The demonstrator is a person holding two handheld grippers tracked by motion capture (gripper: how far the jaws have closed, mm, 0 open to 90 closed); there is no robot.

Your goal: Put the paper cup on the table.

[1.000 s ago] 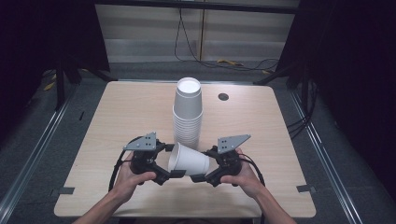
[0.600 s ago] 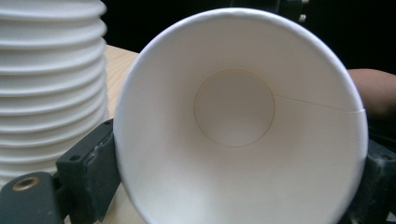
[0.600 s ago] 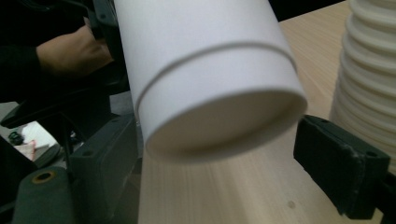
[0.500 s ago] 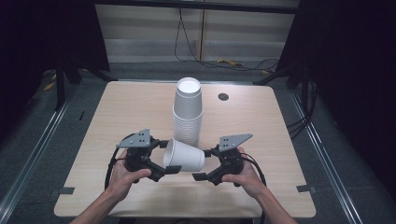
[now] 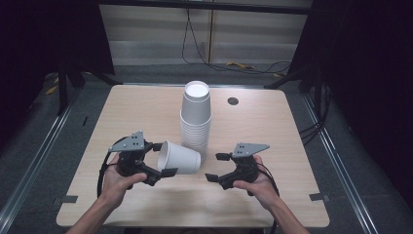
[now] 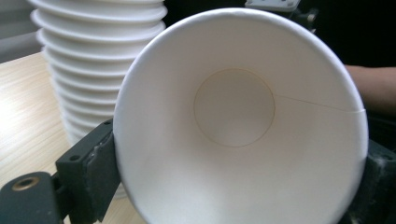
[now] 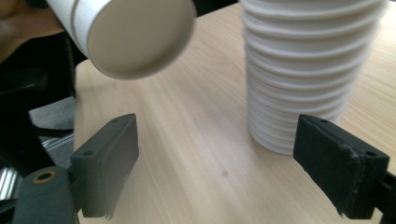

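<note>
A single white paper cup (image 5: pixel 179 157) lies on its side in the air, held by my left gripper (image 5: pixel 161 159), which is shut on its rim end. In the left gripper view the cup's open mouth (image 6: pixel 243 116) faces the camera between the two black jaws. My right gripper (image 5: pixel 212 166) stands open to the right of the cup, apart from it, with nothing between its fingers. In the right gripper view the cup's flat base (image 7: pixel 140 35) hangs at upper left. A tall stack of white cups (image 5: pixel 196 117) stands upside down behind both grippers.
The light wooden table (image 5: pixel 272 126) has a small dark round hole (image 5: pixel 233 101) at its back right. Dark floor, rails and cables surround the table. Bare wood lies to the left and right of the stack.
My right gripper has let go of the cup and drawn back to the right, now open. My left gripper has carried the cup slightly left.
</note>
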